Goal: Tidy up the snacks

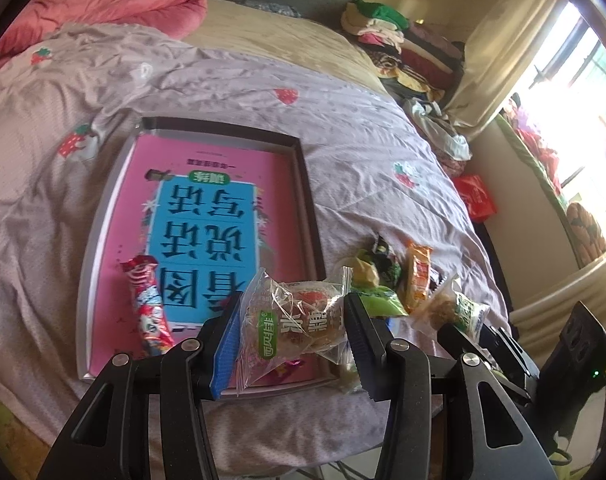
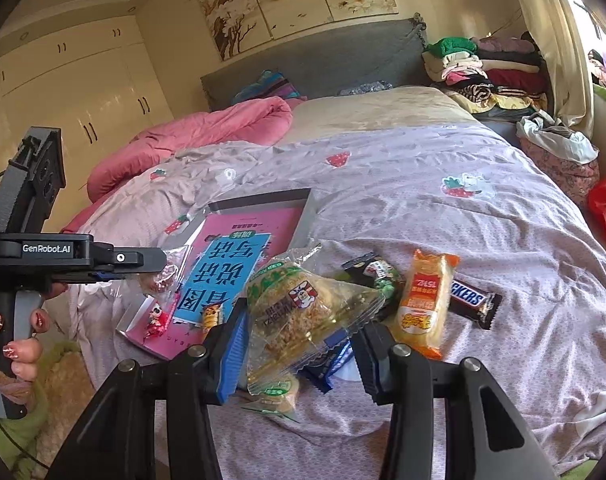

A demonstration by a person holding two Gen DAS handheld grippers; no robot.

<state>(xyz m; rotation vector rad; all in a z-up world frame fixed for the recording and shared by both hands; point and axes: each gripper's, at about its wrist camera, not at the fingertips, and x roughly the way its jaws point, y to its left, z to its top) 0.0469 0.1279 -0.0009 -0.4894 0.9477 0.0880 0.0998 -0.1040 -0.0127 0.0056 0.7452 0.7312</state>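
My left tool (image 1: 293,334) grips a clear-wrapped round pastry with a green label (image 1: 299,320) between its blue-padded fingers, held over the near edge of the shallow grey rectangular tray (image 1: 103,216). The tray lies ahead of that tool on the lilac strawberry-print bedspread (image 1: 363,140) and carries a pink and blue book (image 1: 219,216). A red tubular snack packet (image 1: 149,300) lies on the book, just left of my left tool.

My right tool (image 2: 301,346) stands wide, its fingers on either side of a clear bag of puffed rice cake (image 2: 303,304); whether they touch it I cannot tell. Just right of it lie an orange-wrapped yellow cake (image 2: 423,304) and, beyond that, a brown Snickers bar (image 2: 473,304).
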